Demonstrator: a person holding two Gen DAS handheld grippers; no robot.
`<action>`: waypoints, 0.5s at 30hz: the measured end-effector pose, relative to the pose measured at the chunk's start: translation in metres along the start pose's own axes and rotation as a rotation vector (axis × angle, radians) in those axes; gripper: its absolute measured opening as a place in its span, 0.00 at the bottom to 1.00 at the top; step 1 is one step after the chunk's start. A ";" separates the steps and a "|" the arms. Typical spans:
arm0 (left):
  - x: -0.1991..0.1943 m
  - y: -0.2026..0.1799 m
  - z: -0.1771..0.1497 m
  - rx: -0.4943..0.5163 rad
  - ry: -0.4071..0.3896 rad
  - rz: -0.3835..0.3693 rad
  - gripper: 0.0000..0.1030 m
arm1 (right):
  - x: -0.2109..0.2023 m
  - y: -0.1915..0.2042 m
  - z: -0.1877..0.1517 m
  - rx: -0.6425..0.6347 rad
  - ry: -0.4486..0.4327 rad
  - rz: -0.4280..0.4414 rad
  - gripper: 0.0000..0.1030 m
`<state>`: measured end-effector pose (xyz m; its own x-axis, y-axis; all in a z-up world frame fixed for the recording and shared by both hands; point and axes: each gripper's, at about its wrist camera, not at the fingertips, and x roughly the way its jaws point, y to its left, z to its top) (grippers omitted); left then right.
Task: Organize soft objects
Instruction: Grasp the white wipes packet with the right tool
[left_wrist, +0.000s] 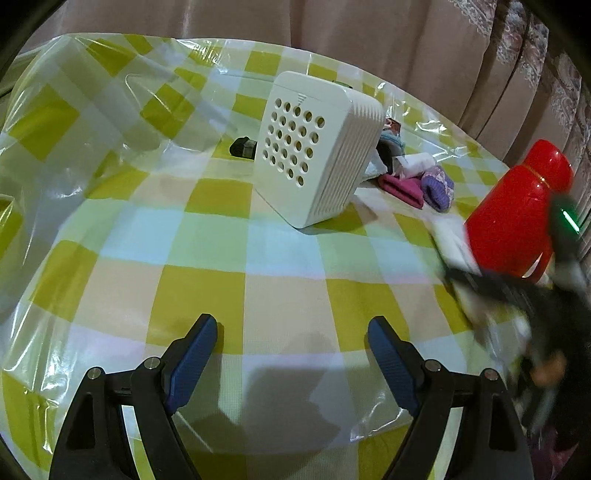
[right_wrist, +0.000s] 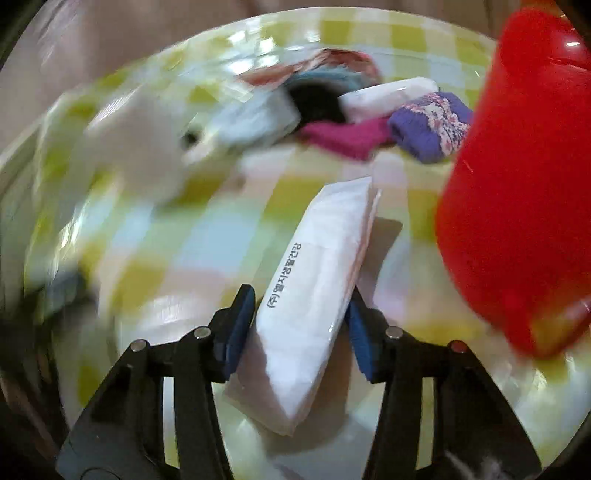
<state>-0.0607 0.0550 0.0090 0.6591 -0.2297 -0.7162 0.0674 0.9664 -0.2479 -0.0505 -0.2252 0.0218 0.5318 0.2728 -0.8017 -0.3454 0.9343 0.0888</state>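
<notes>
My right gripper (right_wrist: 301, 314) is shut on a white soft tissue pack (right_wrist: 317, 280) with Korean print, held above the checked tablecloth. Beyond it lies a pile of soft things: a purple patterned sock (right_wrist: 432, 125), a magenta cloth (right_wrist: 347, 138), a white pack (right_wrist: 388, 96) and a blue-and-black item (right_wrist: 317, 92). The same pile shows in the left wrist view, with the purple sock (left_wrist: 437, 186) and magenta cloth (left_wrist: 400, 186) behind a white perforated box (left_wrist: 317, 155). My left gripper (left_wrist: 291, 332) is open and empty over the tablecloth. The right gripper (left_wrist: 517, 302) appears blurred at the right.
A red bottle (left_wrist: 517, 206) stands at the right, close beside the held pack in the right wrist view (right_wrist: 517, 184). A clear plastic bag (left_wrist: 74, 122) lies at the left. A small black object (left_wrist: 242, 147) sits behind the white box. Curtains hang behind the table.
</notes>
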 end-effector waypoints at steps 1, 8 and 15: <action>0.000 -0.002 0.000 0.006 0.003 0.017 0.82 | -0.010 -0.001 -0.014 -0.044 0.002 0.002 0.52; 0.008 -0.083 0.010 0.157 0.027 -0.082 0.82 | -0.047 -0.022 -0.070 -0.090 -0.056 0.014 0.41; 0.058 -0.168 0.087 0.253 0.048 -0.085 0.82 | -0.049 -0.015 -0.071 -0.057 -0.108 -0.013 0.40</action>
<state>0.0313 -0.1105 0.0655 0.6074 -0.3104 -0.7313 0.3101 0.9401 -0.1414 -0.1260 -0.2692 0.0176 0.6160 0.2867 -0.7337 -0.3793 0.9243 0.0427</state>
